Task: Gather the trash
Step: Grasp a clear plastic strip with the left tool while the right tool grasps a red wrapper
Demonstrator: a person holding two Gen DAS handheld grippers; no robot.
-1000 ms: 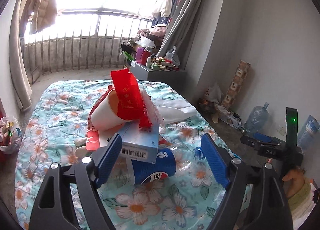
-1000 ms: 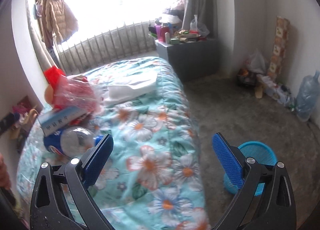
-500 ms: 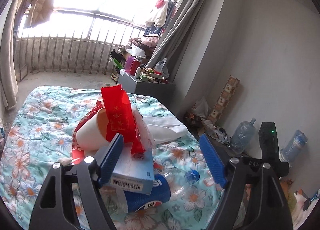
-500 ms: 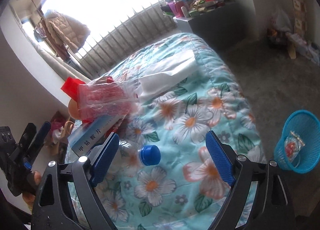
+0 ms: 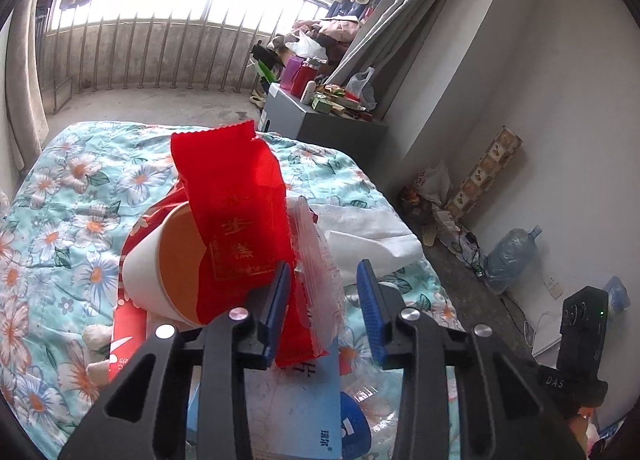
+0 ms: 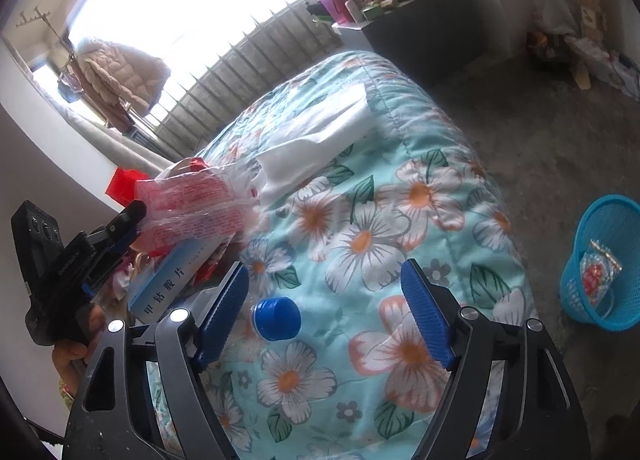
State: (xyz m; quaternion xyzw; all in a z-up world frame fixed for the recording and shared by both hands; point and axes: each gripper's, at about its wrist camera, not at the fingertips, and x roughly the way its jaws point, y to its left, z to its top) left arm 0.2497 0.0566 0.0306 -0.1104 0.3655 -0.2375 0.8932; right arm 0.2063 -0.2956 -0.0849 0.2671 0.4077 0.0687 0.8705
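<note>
Crumpled, clear red-printed wrapper [image 5: 316, 272] between tool [image 5: 322, 308] pads.

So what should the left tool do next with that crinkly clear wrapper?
Probably close the left tool a little more, then lift. The clear wrapper with red print sits between its blue pads, which look close but not clearly pinching. The blue bin waits on the floor beside the bed.
</note>
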